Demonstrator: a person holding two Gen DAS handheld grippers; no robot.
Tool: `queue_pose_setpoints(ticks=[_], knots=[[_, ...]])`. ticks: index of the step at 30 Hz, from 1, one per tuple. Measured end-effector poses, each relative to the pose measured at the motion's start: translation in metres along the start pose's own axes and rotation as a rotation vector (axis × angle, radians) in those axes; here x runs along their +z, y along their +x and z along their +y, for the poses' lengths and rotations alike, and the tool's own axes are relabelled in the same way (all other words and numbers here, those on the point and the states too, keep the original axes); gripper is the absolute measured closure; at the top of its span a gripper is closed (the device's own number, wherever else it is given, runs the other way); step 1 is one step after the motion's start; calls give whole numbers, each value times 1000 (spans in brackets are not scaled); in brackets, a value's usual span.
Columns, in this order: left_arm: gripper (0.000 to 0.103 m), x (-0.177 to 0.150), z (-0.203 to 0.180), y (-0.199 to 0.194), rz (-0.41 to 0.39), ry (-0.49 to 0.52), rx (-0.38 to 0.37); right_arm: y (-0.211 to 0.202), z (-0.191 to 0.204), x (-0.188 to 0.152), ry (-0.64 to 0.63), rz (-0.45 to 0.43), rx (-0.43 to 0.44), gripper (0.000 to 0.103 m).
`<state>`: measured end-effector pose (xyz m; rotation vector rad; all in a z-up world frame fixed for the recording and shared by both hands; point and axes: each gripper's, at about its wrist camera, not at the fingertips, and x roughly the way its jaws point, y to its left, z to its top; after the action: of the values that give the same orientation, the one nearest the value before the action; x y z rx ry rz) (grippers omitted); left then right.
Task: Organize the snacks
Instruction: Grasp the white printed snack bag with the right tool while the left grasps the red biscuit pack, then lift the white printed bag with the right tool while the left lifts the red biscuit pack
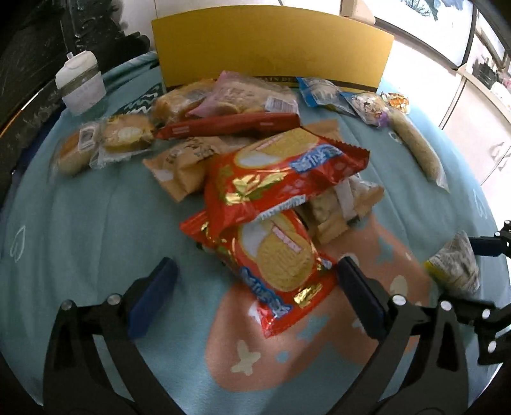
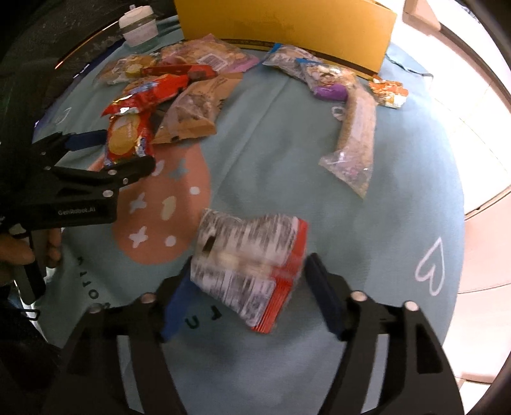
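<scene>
So the left gripper (image 1: 255,300) is spread wide around the near red cracker pack (image 1: 281,271), fingers not touching it; that pack sits at 6 o'clock of the snack pile on the teal blanket (image 1: 80,223), with a second red pack (image 1: 284,169) leaning over it. The right gripper (image 2: 246,293) is also spread, with a blurry white-and-red packet (image 2: 249,265) between its fingers, can't tell if it's touching; the yellow box (image 2: 287,28) is at 12 o'clock.
</scene>
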<state>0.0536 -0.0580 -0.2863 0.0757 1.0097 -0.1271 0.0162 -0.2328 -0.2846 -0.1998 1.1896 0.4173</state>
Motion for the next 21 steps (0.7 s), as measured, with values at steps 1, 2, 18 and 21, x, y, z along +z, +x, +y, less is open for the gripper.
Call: queue_pose_setpoints(ticks=[1, 2, 18, 21], knots=[[5, 0, 0, -1, -4, 17, -5, 1, 0, 1, 3, 5, 13, 20], [13, -1, -1, -4, -16, 44, -14, 1, -1, 2, 15, 5, 16, 20], [37, -3, -13, -11, -48, 157, -95, 5, 5, 16, 12, 6, -34, 45], [36, -4, -13, -11, -53, 158, -88, 6, 7, 18, 3, 22, -31, 40]])
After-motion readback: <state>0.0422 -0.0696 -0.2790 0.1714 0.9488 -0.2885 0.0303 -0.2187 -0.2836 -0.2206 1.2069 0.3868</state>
